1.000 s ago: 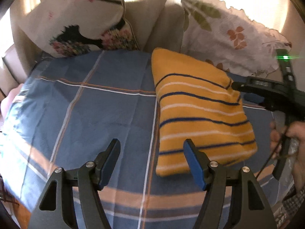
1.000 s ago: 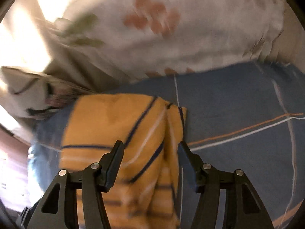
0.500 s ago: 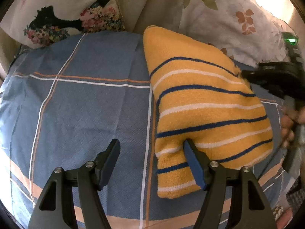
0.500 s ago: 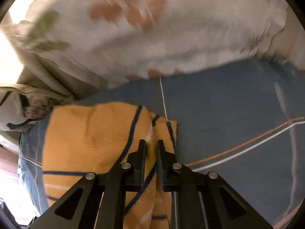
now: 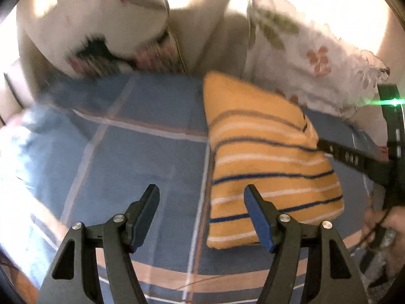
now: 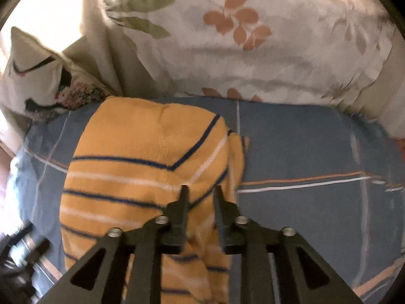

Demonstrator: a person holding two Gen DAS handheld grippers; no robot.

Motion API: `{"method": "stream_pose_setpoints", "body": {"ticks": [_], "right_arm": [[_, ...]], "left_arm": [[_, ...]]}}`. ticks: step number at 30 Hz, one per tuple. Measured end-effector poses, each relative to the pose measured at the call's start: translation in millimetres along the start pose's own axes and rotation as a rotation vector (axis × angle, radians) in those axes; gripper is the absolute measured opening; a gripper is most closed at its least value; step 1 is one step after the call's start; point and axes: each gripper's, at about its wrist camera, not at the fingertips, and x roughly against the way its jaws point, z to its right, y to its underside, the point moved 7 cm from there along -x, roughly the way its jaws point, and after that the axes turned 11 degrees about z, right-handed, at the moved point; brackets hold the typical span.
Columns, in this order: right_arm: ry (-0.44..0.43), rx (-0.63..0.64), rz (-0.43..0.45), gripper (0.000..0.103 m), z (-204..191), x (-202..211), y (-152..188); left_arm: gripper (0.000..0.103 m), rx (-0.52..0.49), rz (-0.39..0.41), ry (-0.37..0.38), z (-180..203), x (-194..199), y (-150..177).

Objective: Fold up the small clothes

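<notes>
A yellow knit garment with navy and white stripes lies folded on a blue plaid sheet; it also shows in the right wrist view. My left gripper is open and empty, held above the sheet, its right finger over the garment's near left corner. My right gripper has its jaws partly apart over the garment's right edge, with a fold of the cloth between them; it shows in the left wrist view at the garment's far right edge.
Two floral pillows lean against the beige headboard behind the garment; the leafy one fills the top of the right wrist view. The sheet stretches right of the garment. A hand holds the right gripper's handle.
My right gripper closed on the garment's right edge half a second ago and now its jaws stand a little wider. My left gripper pulled back and up, staying open.
</notes>
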Motion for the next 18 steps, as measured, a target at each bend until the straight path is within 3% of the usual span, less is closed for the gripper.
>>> {"method": "stream_pose_setpoints", "body": {"ticks": [2,4,5,7,9,14,18], "right_arm": [[0.006,0.015,0.014,0.040,-0.2,16.7,5.6],[0.013,0.029,0.018,0.041,0.5,32.2,16.7],[0.014,0.038,0.019,0.041,1.0,37.0,22.6],[0.013,0.057,0.018,0.042,1.0,45.8,33.4],[0.016,0.073,0.011,0.045,1.4,58.5,48.5],[0.009,0.072,0.003,0.047,6.0,80.0,72.5],[0.033,0.067,-0.005,0.051,12.5,90.8,87.0]], "left_arm": [[0.069,-0.029,0.094,-0.061,-0.7,23.9,-7.8],[0.071,-0.047,0.174,-0.109,0.0,44.4,-14.5],[0.075,-0.056,0.212,-0.131,0.7,55.1,-16.4],[0.092,-0.081,0.298,-0.172,4.8,80.8,-21.4],[0.098,-0.102,0.361,-0.202,9.3,101.2,-25.5],[0.100,-0.111,0.397,-0.278,14.2,130.7,-22.4],[0.100,-0.108,0.365,-0.253,20.3,132.6,-7.8]]}}
